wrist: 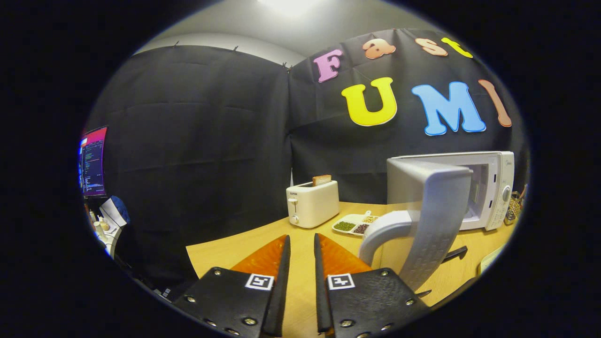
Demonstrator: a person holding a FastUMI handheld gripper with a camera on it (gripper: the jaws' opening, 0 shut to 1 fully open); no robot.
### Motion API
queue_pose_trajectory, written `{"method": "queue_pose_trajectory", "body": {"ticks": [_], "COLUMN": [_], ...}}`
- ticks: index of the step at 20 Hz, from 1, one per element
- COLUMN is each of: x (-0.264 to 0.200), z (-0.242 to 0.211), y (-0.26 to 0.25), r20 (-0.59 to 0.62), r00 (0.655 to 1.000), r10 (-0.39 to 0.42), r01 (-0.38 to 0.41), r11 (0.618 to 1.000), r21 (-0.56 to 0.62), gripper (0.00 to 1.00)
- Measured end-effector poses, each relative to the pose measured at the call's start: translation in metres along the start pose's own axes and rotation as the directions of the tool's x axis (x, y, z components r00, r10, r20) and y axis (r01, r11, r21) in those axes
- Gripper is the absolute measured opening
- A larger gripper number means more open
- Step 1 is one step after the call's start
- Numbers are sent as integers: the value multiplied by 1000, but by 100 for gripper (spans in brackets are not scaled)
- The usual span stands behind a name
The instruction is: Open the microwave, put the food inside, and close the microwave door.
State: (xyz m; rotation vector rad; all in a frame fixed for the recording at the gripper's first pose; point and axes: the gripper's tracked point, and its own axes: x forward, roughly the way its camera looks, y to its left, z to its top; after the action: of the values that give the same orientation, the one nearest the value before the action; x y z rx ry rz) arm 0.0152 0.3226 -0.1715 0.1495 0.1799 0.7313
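Observation:
A white microwave (493, 188) stands on the wooden table (244, 253), beyond the fingers and to their right. Its door (436, 211) is swung wide open toward me, and the curved handle (380, 230) hangs just ahead of the right finger, apart from it. The cavity (478, 183) is dark, and I cannot tell what is in it. A white divided tray of beans and grains (355, 224) lies on the table between the toaster and the microwave. My gripper (302, 237) hovers over the table, its fingers a narrow gap apart with nothing between them.
A white toaster (312, 205) with a slice of bread (321, 180) sticking out stands beyond the fingers. A dark slim object (454, 254) lies under the open door. A wire basket (513, 210) sits right of the microwave. The table's left edge (190, 251) is close by, with a monitor (93, 162) beyond it.

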Motion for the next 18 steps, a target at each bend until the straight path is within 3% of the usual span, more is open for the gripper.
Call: {"method": "queue_pose_trajectory", "body": {"ticks": [2, 3, 5, 10, 12, 18], "x": [-5, -10, -13, -19, -37, -53], "z": [-8, -13, -20, -26, -23, -20], "y": [-6, -24, -36, -87, -107, -192], "r20": [-9, -13, -17, -2, -6, -54], "r00": [1000, 996, 992, 967, 956, 902], "r10": [-16, -87, -128, -254, -293, -428], "r01": [15, 86, 126, 253, 292, 429], "r11": [999, 994, 989, 963, 952, 903], "r21": [-28, -63, -83, -89, -89, 14], "gripper": [24, 18, 7, 7, 1, 1]}}
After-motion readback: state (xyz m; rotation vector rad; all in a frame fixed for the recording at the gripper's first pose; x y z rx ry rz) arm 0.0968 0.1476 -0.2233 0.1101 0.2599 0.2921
